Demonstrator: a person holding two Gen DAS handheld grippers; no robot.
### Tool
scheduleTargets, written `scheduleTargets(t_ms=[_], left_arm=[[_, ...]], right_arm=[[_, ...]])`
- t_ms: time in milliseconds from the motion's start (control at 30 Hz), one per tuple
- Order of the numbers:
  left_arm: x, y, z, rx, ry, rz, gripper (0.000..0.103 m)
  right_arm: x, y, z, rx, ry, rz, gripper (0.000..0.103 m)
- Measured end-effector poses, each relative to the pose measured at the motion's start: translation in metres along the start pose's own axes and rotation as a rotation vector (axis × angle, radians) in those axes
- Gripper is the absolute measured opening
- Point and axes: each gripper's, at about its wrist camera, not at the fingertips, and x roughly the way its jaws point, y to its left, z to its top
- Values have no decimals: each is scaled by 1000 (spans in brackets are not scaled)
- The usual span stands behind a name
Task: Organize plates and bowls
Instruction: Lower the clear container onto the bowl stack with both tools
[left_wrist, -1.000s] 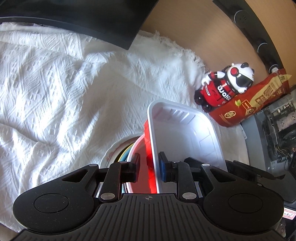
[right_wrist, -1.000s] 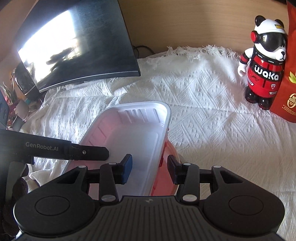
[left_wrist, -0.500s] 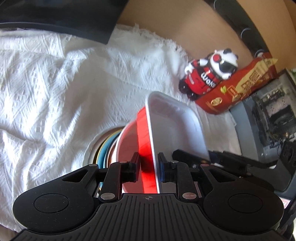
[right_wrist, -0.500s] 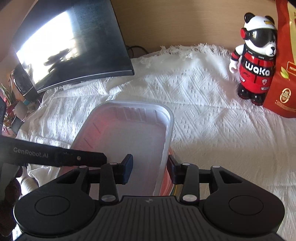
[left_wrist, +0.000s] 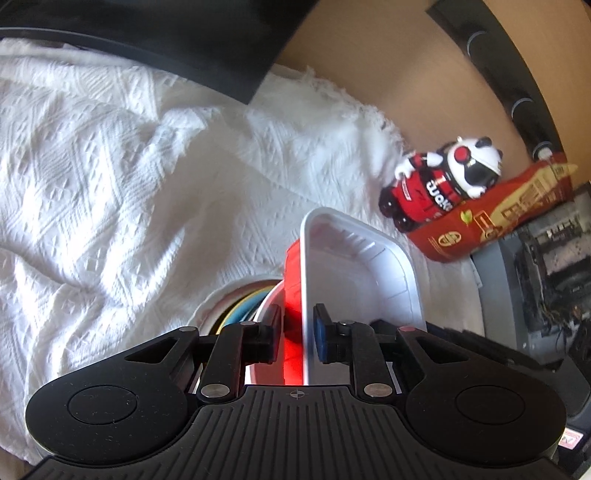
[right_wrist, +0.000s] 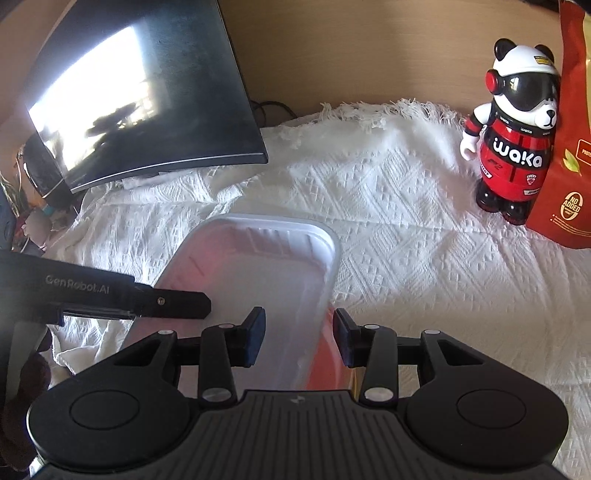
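A white plastic tray (left_wrist: 362, 273) rests in a red bowl (left_wrist: 293, 266), above a stack of coloured plates (left_wrist: 240, 302) on the white cloth. My left gripper (left_wrist: 298, 332) straddles the bowl's wall and the tray's left rim. Its jaws are closing: the left pad lies against the red wall, and a sliver of gap shows at the right pad. In the right wrist view my right gripper (right_wrist: 299, 332) is shut on the tray (right_wrist: 251, 273) and the red bowl (right_wrist: 332, 354), one pad inside the tray and one outside the bowl. The left gripper's finger (right_wrist: 166, 302) reaches in from the left.
A dark curved monitor (right_wrist: 140, 103) stands at the back left on the white cloth (right_wrist: 406, 240). A red panda figure (right_wrist: 513, 147) and a red snack bag (right_wrist: 569, 166) stand at the back right. A grey computer case (left_wrist: 546, 280) sits off the right edge.
My left jaws have drawn closer together around the red bowl's wall and the tray's rim. More of the red bowl and the plates under it shows. The right gripper keeps its grip.
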Motion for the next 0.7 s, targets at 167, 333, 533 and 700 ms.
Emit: scheduleTargets(t_ms=[167,333,533,700], left_arm=[[-16,-2,-1,7,-14,-7,21],[-30,-10,-4,17,-23,-33,20],[-30,-20,-12,65,-4,-13,20],[-32,-20,-16,77,-2,-10,20]], right_arm=[[-10,-4,-2,6,-12,14,40],[-20,-5,-5,13,-13,51,40],[-25,1,-9,-2,-4,75,41],[-30,2,-12,0,1,84,42]])
